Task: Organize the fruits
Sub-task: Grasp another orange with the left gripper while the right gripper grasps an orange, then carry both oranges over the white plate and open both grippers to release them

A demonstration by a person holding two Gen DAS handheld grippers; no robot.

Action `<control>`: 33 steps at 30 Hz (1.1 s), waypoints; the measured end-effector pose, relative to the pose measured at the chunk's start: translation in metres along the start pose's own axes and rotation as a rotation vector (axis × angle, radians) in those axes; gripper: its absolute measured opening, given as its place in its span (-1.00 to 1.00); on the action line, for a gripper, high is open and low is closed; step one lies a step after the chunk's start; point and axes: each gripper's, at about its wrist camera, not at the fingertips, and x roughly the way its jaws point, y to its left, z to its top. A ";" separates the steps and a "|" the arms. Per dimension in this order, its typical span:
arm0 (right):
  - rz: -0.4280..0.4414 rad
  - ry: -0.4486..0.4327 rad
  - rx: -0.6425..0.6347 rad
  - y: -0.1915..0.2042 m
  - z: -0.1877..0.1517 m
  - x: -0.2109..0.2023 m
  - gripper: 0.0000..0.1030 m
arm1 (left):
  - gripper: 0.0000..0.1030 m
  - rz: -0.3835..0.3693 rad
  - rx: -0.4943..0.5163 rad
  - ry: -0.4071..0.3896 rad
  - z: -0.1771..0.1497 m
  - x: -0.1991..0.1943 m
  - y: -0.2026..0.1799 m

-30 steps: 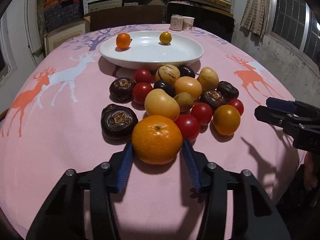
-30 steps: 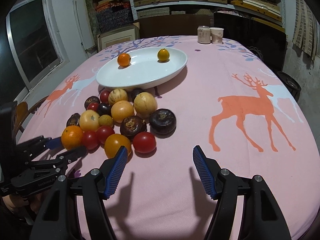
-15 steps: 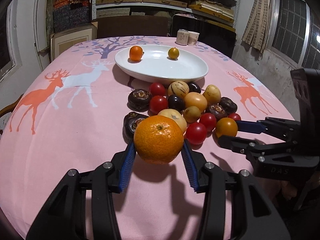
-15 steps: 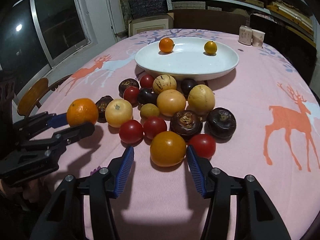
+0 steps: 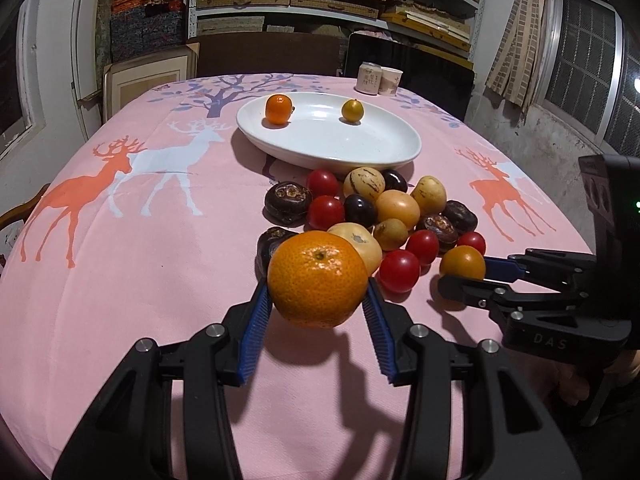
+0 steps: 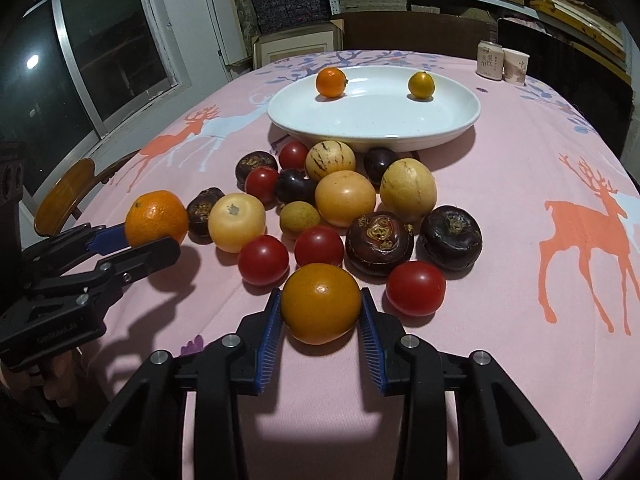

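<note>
My left gripper (image 5: pixel 318 300) clamps the mandarin (image 5: pixel 317 278) above the table (image 5: pixel 120 280). My right gripper (image 6: pixel 320 312) brackets the orange tomato (image 6: pixel 321 302), contact apparently made; a shallow grip risks it rolling away.

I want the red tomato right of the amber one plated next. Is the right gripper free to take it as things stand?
Probably not yet: the right gripper is shut on the amber tomato. The red tomato lies uncovered beside its right finger.
</note>
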 end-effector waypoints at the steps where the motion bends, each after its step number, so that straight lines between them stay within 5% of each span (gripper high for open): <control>1: 0.002 -0.008 -0.002 0.000 0.000 -0.003 -0.27 | -0.12 -0.001 0.000 -0.001 0.000 0.000 0.000; 15: 0.020 -0.093 0.019 -0.015 0.018 -0.038 -0.27 | -0.12 -0.008 0.029 -0.030 0.024 -0.008 -0.007; 33: -0.018 -0.188 0.094 -0.086 0.144 -0.019 -0.26 | -0.12 -0.047 0.084 -0.032 0.170 0.084 -0.014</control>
